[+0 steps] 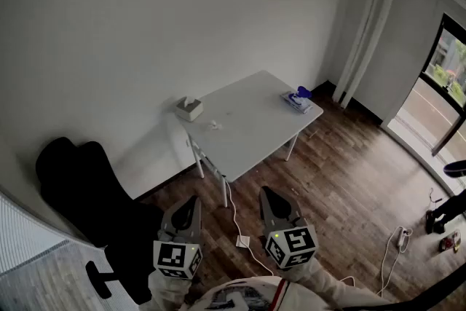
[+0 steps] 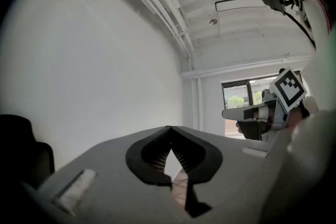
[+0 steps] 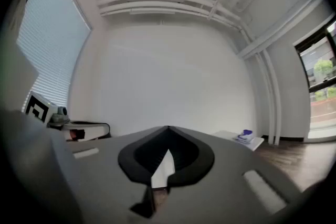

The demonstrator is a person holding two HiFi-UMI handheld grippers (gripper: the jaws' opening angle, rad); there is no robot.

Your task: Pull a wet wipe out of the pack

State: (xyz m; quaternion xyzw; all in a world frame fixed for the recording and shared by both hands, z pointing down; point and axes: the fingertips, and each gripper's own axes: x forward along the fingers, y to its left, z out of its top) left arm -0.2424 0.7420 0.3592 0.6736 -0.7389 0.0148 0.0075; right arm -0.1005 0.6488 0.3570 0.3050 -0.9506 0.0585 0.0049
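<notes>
A black chair [image 1: 80, 186] stands just to the left of the left claw [image 1: 195, 199]. That claw is held low in front of the person and points level. Its two jaws are pressed together at the tips, with nothing caught between them.

Straight ahead of it, and well apart from it, a tissue box [image 1: 188, 108] sits on the left corner of a white table [image 1: 247, 135]. A small white scrap [image 1: 214, 125] lies on the tabletop just right of the box.

A white cable [image 1: 234, 218] runs over the wooden floor [image 1: 342, 178] from under the table, and its near end lies between the two claws.

The right claw [image 1: 264, 191] is near the left one, on its right side, and also points level. Its jaws are pressed together too and pinch nothing.

The pack of wet wipes [image 1: 298, 101] lies on the right end of the table, with something blue on top. It is ahead of the right claw and a little to its right, well apart from both claws and touched by neither. The right gripper view shows it off to the right of the closed jaw tips.

Farther right of the right claw, a white power strip [image 1: 402, 235] lies on the floor. Beyond it a glass door [image 1: 445, 62] fills the right edge of the room.
</notes>
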